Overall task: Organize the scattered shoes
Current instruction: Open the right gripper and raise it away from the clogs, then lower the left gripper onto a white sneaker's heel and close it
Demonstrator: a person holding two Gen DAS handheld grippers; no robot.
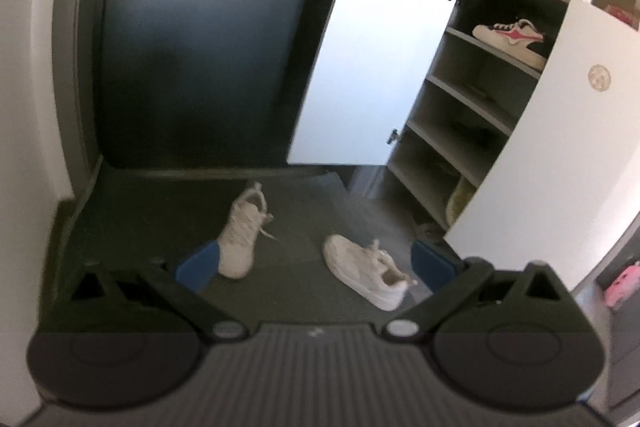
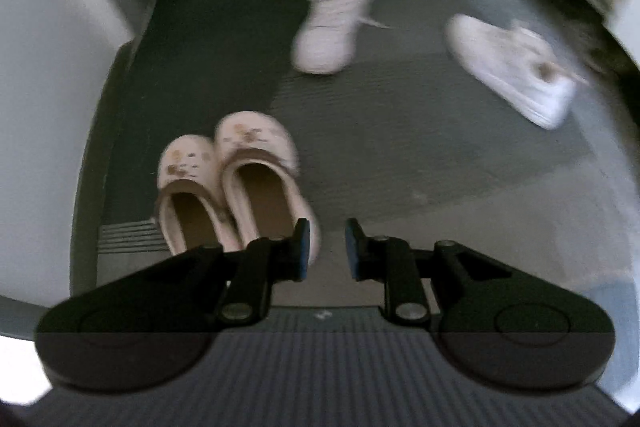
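place: home entryway | signs: open shoe cabinet point(image 1: 472, 75), door mat point(image 2: 400, 115), slippers point(image 2: 236, 183)

Open left tongs point(image 1: 316, 263) above two white sneakers point(image 1: 362, 271), shoe cabinet point(image 1: 472, 99) open

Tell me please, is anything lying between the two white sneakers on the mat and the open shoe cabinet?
Nothing visible does. The white sneakers lie on the dark mat, and the floor from them to the cabinet looks bare. Its doors stand open, and several shelves look free.
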